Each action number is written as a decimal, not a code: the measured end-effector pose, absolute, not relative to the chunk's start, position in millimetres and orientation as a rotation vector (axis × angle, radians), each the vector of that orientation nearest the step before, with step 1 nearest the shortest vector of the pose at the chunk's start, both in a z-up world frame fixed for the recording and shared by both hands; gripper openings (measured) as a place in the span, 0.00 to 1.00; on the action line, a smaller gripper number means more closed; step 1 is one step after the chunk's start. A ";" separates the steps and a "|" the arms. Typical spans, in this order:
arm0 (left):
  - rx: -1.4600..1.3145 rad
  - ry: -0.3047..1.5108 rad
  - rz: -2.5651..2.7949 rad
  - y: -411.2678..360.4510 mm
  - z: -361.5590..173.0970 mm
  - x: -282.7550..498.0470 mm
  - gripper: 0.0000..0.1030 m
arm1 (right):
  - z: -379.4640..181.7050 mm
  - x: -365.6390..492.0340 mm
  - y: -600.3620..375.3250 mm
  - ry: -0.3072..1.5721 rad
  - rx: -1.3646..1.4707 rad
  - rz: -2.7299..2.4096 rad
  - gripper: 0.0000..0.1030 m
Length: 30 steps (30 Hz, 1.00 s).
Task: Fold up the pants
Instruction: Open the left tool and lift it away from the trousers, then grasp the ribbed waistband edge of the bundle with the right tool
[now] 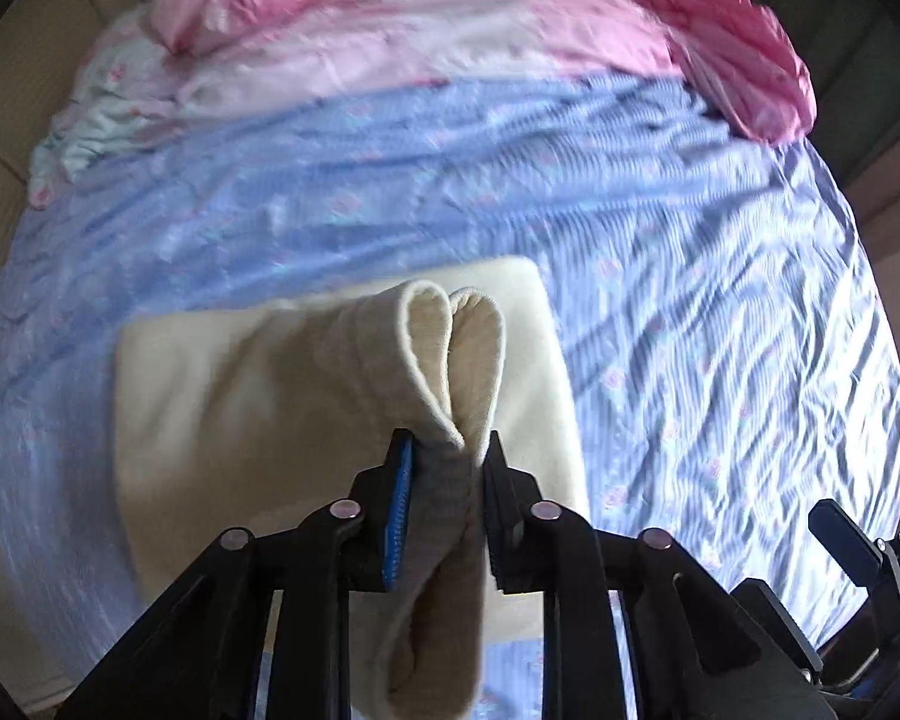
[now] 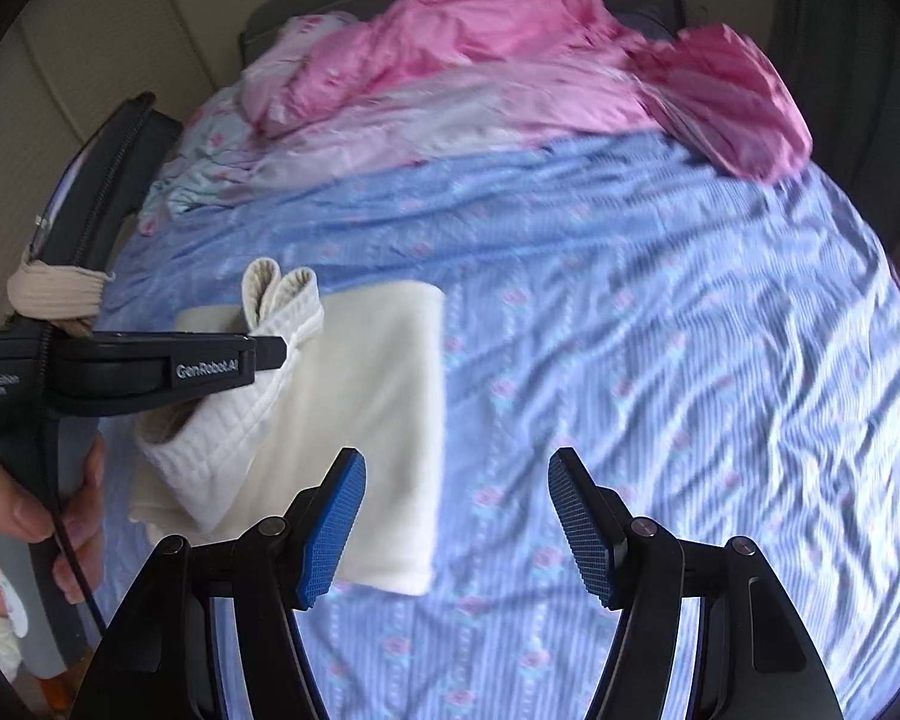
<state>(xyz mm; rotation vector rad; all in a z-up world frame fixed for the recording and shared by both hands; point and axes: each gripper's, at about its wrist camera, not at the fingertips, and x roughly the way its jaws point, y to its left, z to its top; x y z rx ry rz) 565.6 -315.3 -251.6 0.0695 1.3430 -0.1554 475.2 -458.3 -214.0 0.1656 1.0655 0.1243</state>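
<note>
Cream pants lie folded in a rectangle on the blue bed sheet. My left gripper points steeply down and is shut on a bunched cuff end of the pants, which loops up past the fingertips. In the right wrist view, the left gripper reaches in from the left over the pants, lifting a ribbed part of them. My right gripper hangs open with nothing between its blue pads, above the sheet at the near right edge of the folded stack.
The bed is covered by a wrinkled blue flowered sheet. A crumpled pink quilt and pale bedding are heaped at the far end. A person's hand holds the left gripper's handle. The right gripper's body shows at the lower right.
</note>
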 end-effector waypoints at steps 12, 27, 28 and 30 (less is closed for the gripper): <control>0.004 1.205 -0.195 -287.1 -202.9 545.1 0.51 | -212.6 475.4 -462.9 1.035 0.221 0.165 0.63; -0.003 1.264 -0.094 -218.3 -256.6 526.2 0.53 | -281.2 536.9 -397.7 1.116 0.264 0.291 0.49; -0.002 1.272 -0.096 -218.3 -261.1 525.5 0.53 | -286.2 539.1 -399.0 1.126 0.283 0.287 0.48; -0.007 1.283 -0.101 -220.1 -267.9 524.1 0.53 | -293.8 542.0 -400.4 1.137 0.316 0.285 0.44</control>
